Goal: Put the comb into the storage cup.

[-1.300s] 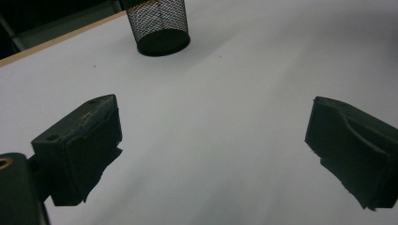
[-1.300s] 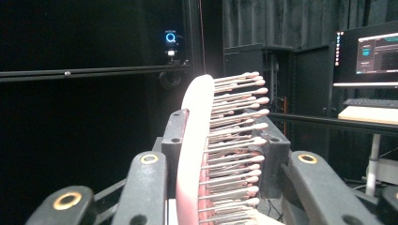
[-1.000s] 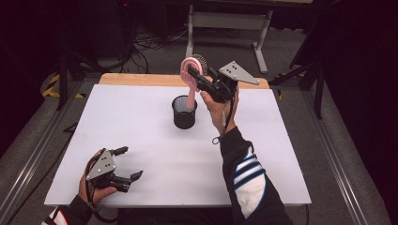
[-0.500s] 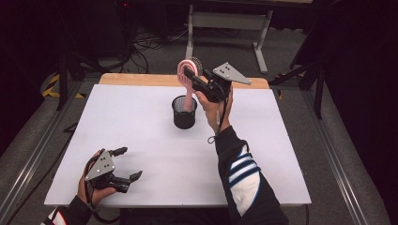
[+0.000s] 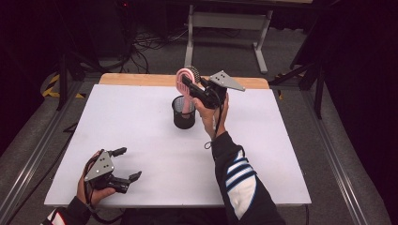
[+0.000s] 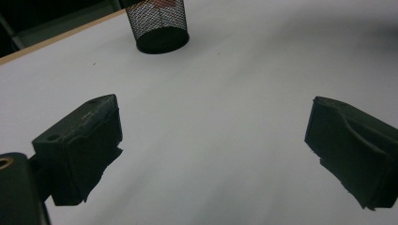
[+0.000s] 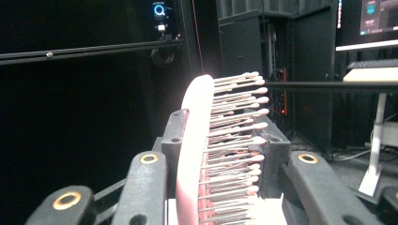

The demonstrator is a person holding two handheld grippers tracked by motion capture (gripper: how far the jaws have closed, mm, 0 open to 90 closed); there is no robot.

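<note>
Clamping the head of a pink hairbrush (image 5: 184, 79) between its jaws, the right gripper (image 5: 196, 90) hangs over the black mesh cup (image 5: 183, 112); the brush's long axis runs down from the claw, handle end dipping inside the cup's rim, so the cup lies just below and slightly ahead; the left gripper (image 5: 123, 165) rests well apart on the white table (image 5: 281, 154), jaws spread wide and empty

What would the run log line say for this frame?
right gripper: shut on pink hairbrush, handle in mesh cup | left gripper: open, idle near table front edge
</note>
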